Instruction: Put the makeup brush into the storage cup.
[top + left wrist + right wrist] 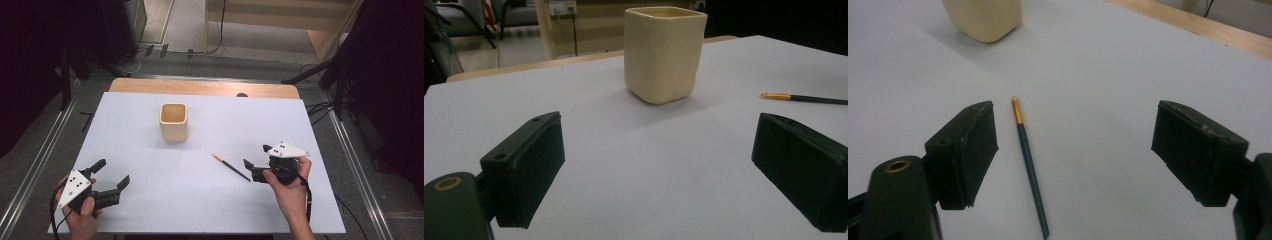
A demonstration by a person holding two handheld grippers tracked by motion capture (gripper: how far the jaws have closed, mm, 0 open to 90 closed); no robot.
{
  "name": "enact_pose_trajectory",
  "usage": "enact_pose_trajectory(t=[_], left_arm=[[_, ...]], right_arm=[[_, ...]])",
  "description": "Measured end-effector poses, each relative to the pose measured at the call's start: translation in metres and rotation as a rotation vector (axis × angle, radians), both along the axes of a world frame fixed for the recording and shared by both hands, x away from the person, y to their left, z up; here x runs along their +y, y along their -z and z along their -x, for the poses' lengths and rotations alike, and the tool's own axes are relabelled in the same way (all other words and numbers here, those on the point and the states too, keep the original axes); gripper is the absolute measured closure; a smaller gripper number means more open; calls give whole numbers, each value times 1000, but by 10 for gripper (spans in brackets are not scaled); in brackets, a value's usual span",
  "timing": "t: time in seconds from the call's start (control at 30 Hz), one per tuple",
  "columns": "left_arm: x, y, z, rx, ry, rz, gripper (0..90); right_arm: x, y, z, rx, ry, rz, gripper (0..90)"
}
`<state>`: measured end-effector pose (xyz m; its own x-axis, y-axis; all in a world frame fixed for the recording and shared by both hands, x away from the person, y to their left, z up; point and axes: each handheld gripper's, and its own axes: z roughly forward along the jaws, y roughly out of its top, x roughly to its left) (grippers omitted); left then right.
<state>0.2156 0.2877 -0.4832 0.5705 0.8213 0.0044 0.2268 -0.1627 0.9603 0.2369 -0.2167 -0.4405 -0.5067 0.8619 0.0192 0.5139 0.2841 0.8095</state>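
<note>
Pencil (1029, 165) is lying flat on white worktop (150, 150), just ahead of right claw (254, 163); long axis running w/ claw's reach, gold end toward cup (174, 121); jaws standing apart, nothing gripped. Left claw (112, 174) released, resting well apart; right is nearer.

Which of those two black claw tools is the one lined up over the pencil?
The right gripper. Its open jaws straddle the dark pencil lying flat on the white table. The left gripper sits open near the table's front corner, facing the cream cup.
</note>
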Motion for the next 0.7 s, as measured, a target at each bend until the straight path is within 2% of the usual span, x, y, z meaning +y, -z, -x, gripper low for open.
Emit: enact_pose_trajectory(t=[0.07, 0.17, 0.27, 0.43, 0.53, 0.63, 0.7], left_arm=[[0, 0, 0, -1, 1, 0, 77], [0, 0, 0, -1, 3, 0, 77], [0, 0, 0, -1, 2, -1, 77], [1, 0, 0, -1, -1, 5, 76], [1, 0, 0, -2, -2, 7, 76], [1, -1, 0, -2, -2, 8, 77], [1, 0, 0, -1, -1, 7, 76]], right_arm=[[4, -2, -4, 13, -6, 9, 239], [8, -5, -9, 23, -22, 24, 336], [14, -6, -14, 50, -35, 77, 406], [23, -6, -26, 141, -105, 117, 485], [26, -4, -33, 201, -140, 123, 517], [31, -1, -38, 233, -157, 141, 551], [33, 2, -42, 258, -177, 156, 609]])
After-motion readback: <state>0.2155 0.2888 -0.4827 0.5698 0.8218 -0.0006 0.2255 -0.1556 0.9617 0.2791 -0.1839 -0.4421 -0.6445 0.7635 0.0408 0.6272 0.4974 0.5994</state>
